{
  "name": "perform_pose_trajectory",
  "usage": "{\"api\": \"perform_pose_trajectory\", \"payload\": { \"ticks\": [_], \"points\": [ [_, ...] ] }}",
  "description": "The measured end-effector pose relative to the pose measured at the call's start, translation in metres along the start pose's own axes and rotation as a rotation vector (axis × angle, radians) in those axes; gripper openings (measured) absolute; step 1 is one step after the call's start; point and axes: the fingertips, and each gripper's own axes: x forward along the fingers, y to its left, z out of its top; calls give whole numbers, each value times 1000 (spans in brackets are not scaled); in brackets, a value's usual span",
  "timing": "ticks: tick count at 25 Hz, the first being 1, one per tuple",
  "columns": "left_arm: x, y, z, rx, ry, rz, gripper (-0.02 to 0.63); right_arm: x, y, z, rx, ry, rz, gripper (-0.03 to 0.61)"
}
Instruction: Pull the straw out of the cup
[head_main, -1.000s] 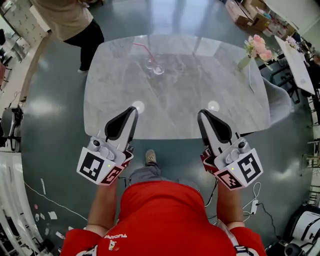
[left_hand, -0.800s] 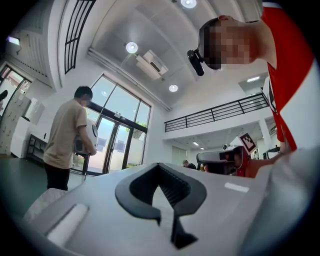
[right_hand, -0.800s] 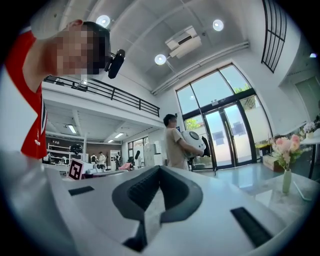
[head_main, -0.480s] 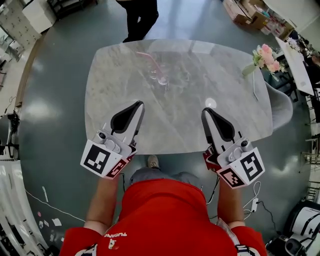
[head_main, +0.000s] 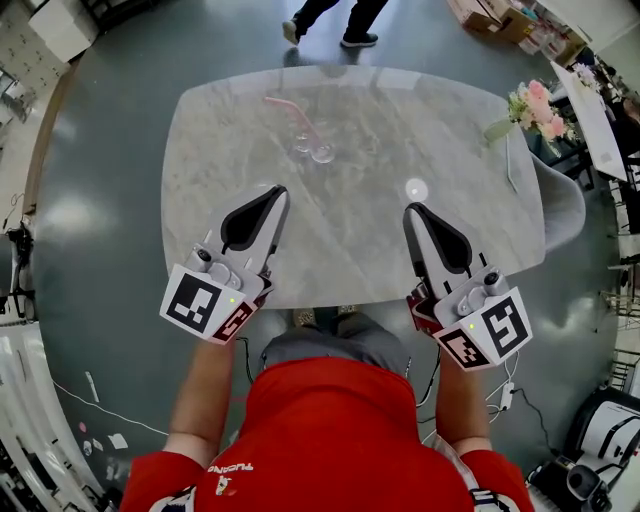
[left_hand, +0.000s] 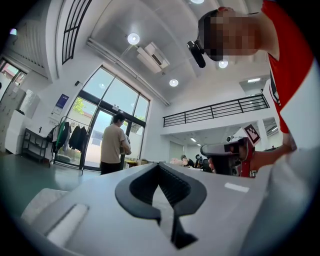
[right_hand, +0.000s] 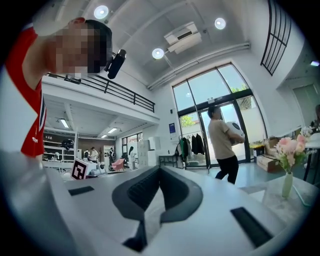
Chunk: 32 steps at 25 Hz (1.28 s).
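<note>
Facing cup and straw, left gripper and right gripper are closed, empty; shut jaws may topple the cup.

The left gripper and right gripper have advanced farther over the table.

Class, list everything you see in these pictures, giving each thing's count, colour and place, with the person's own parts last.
marble table: one, grey, centre of the head view
clear glass cup: one, transparent, far side of the table
bent drinking straw: one, pink, in the cup, leaning left
vase of flowers: one, pink blooms, table's far right corner
passer-by: one, beige top, dark trousers, floor beyond the table
left gripper: one, grey and black, shut, empty, over the near edge
right gripper: one, same colours, shut, empty, over the near edge
</note>
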Motion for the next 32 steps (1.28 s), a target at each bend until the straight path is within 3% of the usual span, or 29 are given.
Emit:
{"api": "perform_pose_trajectory", "payload": {
  "ticks": [7, 24, 32],
  "points": [
    [21, 5, -7, 7, 15, 43, 5, 13, -20, 0, -15, -9, 42, 2],
    [80, 31, -24, 33, 60, 246, 5, 45, -81, 1, -2, -19, 248, 2],
    [95, 53, -44, 12, 110, 265, 6, 63, -94, 0, 3, -19, 234, 2]
  ]
}}
